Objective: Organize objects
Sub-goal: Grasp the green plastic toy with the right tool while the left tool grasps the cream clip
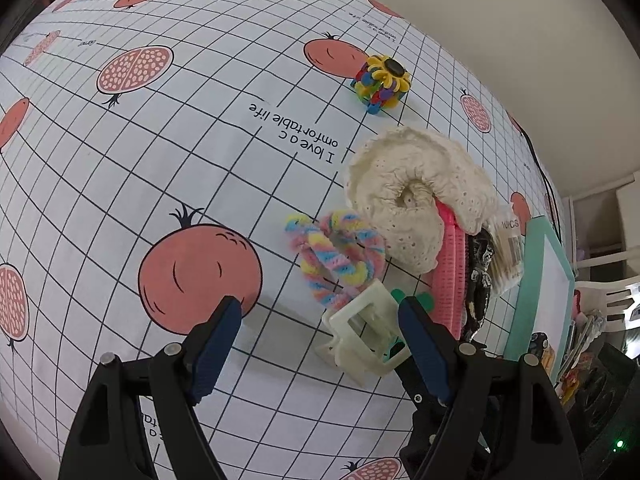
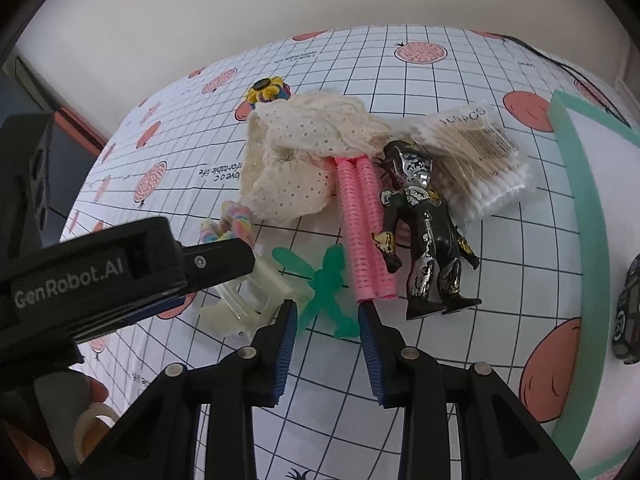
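Looking down both wrist cams at a surface (image 1: 120, 168) covered in a grid-and-pomegranate print cloth, with a little pile of junk on it.

Left gripper (image 1: 320, 320) has its fingers spread wide and holds nothing; the cream hair claw clip (image 1: 362, 340) sits on the cloth just inside its right finger, looks like it's touching or nearly so. Right behind the clip is a pastel fuzzy pipe-cleaner twist (image 1: 336, 256), and past that a crumpled cream lace cloth (image 1: 408, 196). A colorful sunflower-topped block toy (image 1: 382, 80) sits off on its own farther back.

Right gripper (image 2: 327, 316) is also open, empty, fingers hovering on either side of a green translucent stick-figure toy (image 2: 326, 286). Beside it lie two pink hair rollers (image 2: 364, 228) side by side, their far ends tucked under the lace cloth. A black and silver action figure (image 2: 426, 232) lies face up just right of the rollers, head against a bag of cotton swabs (image 2: 476, 160). A teal-framed board (image 2: 576, 168) runs along the right edge, and there's a dark toy car (image 2: 628, 312) at the far right.
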A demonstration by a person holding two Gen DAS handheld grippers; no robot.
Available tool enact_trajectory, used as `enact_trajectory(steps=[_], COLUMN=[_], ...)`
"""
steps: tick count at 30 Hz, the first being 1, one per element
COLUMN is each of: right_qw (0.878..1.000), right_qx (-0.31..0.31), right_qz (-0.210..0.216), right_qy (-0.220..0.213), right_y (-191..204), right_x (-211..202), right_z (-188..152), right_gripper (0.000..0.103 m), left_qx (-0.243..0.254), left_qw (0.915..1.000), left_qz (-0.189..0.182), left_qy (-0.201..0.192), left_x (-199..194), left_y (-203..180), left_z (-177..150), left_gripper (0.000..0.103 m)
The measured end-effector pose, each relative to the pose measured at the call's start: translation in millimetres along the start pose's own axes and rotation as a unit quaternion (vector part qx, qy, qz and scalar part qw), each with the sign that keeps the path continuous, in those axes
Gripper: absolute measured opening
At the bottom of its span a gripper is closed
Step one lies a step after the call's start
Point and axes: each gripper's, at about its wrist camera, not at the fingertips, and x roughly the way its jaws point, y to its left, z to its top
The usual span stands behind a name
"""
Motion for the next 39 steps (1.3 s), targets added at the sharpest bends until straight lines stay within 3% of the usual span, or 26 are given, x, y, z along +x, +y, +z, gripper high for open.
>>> enact_trajectory(steps=[6, 9, 27, 34, 39], right_qw=[1.000, 1.000, 1.000, 1.000, 1.000], right_qx=[-0.003, -0.006, -0.003, 0.008, 0.015], right_qz=[-0.008, -0.020, -0.013, -0.013, -0.011], right_qy=[-0.003, 0.002, 0.000, -0.001, 0.003], right_y=[0.7, -4.9, -28.3, -40.5, -45.0], right_x=[0.3, -1.1, -18.4, -23.1, -23.2], right_z=[-0.9, -1.9, -4.0, -5.8, -6.7], right_gripper=[0.029, 0.017, 0.013, 0.013, 0.013], left_qx=[0.020, 0.033, 0.113, 0.150, 0.194], left_qw=[0.9998, 0.9994, 0.9933, 0.9880, 0.9796], left_qz=[0.003, 0.003, 0.019, 0.021, 0.039], left_qy=[0.002, 0.005, 0.016, 0.032, 0.037], left_x=[-1.1, 0.2, 5.0, 8.1, 12.3], left_y=[-4.7, -8.8, -29.6, -36.6, -47.9], left_z=[-1.6, -2.5, -4.0, -10.1, -17.0], left_gripper=[0.081, 0.081, 0.081, 0.081, 0.081])
